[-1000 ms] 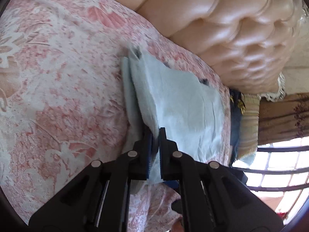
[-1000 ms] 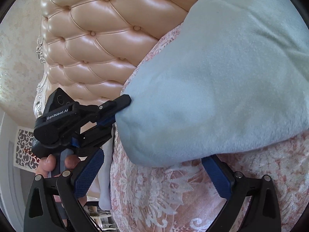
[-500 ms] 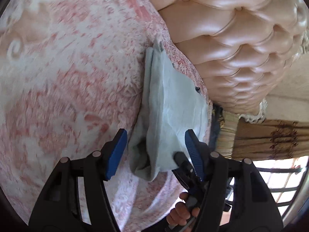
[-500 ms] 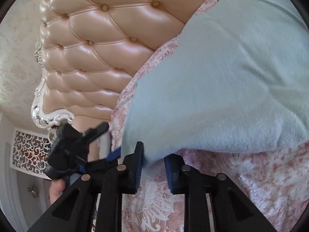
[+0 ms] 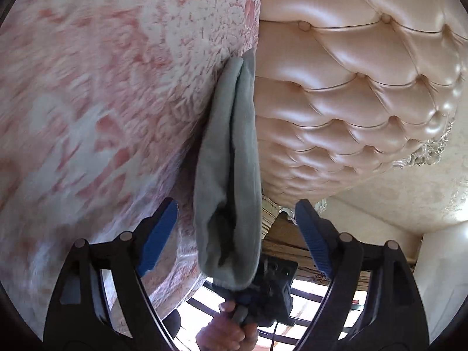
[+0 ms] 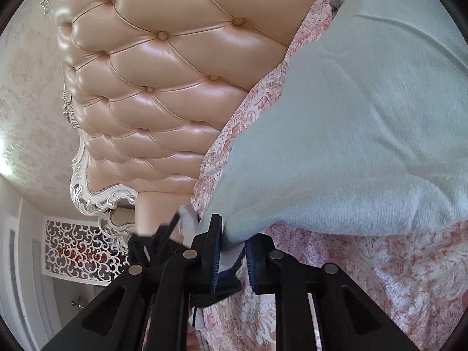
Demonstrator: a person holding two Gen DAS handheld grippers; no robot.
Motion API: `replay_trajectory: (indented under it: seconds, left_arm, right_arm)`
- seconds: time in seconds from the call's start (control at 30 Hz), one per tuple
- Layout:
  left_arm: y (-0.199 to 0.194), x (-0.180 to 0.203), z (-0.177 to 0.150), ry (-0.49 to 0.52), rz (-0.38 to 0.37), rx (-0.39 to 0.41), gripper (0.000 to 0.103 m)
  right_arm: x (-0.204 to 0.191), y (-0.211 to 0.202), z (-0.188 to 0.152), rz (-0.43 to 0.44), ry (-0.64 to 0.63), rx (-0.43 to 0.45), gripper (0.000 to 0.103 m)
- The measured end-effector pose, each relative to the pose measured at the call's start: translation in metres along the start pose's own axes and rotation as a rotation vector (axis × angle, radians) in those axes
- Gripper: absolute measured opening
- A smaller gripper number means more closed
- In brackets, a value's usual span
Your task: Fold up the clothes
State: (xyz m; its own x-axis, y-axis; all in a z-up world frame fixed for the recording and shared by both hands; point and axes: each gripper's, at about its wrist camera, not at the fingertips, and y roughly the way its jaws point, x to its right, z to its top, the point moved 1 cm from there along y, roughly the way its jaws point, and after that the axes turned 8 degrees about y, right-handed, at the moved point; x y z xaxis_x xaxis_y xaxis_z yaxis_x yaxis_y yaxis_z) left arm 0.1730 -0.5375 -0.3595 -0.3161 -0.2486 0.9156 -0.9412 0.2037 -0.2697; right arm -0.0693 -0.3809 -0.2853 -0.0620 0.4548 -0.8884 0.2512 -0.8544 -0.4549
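A folded pale blue-green garment (image 5: 231, 161) lies on the pink floral bedspread (image 5: 102, 102) against the tufted headboard (image 5: 351, 87). My left gripper (image 5: 235, 207) is open and its jaws are still opening. The garment's near end hangs between them, and neither blue pad touches it. In the left wrist view the right gripper (image 5: 263, 280) shows beyond the cloth's lower end, with a hand (image 5: 225, 330) on its handle. In the right wrist view my right gripper (image 6: 232, 239) is shut on the garment's (image 6: 351, 131) near corner, which is raised off the bedspread (image 6: 380, 278). The left gripper (image 6: 155, 239) shows dark and blurred just to its left.
The peach headboard (image 6: 175, 73) with its white carved frame (image 6: 87, 199) runs along the bed's far side. A barred window (image 5: 307, 298) lies beyond the bed's edge in the left wrist view. A white lattice screen (image 6: 76, 251) and a door stand by the wall.
My left gripper has let go of the garment, opened wide and rolled. My right gripper, open a second ago, has shut on the garment's corner and drawn it up a little.
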Motion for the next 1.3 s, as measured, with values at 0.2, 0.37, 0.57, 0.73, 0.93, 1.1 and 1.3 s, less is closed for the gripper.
replay_trajectory:
  seconds: [0.2,0.37,0.57,0.73,0.93,1.1,1.3]
  left_arm:
    - [0.029,0.014,0.017,0.036,0.071,-0.082,0.084]
    - [0.047,0.026,0.021,0.107,0.233,-0.113,0.049]
    - [0.056,0.047,0.02,0.295,0.413,-0.154,0.019]
    - [0.055,0.064,0.017,0.472,0.528,-0.172,0.018]
    - [0.047,0.049,0.015,0.503,0.567,-0.142,0.018]
    - [0.036,0.031,0.017,0.43,0.467,-0.09,0.018]
    - [0.032,0.029,0.013,0.432,0.462,-0.061,0.019]
  right_arm:
    - [0.005,-0.001,-0.001,-0.001,0.008,-0.014,0.016]
    - [0.009,-0.001,-0.001,0.012,0.017,-0.022,0.016]
    - [0.022,-0.002,-0.009,0.011,0.042,-0.066,0.02]
    - [0.021,-0.063,-0.022,0.007,-0.075,-0.134,0.098]
    - [0.033,-0.195,0.065,0.002,-0.209,-0.051,0.103]
    - [0.047,-0.211,0.156,0.032,-0.171,-0.118,0.103]
    - [0.071,-0.169,0.211,-0.045,-0.146,-0.254,0.103]
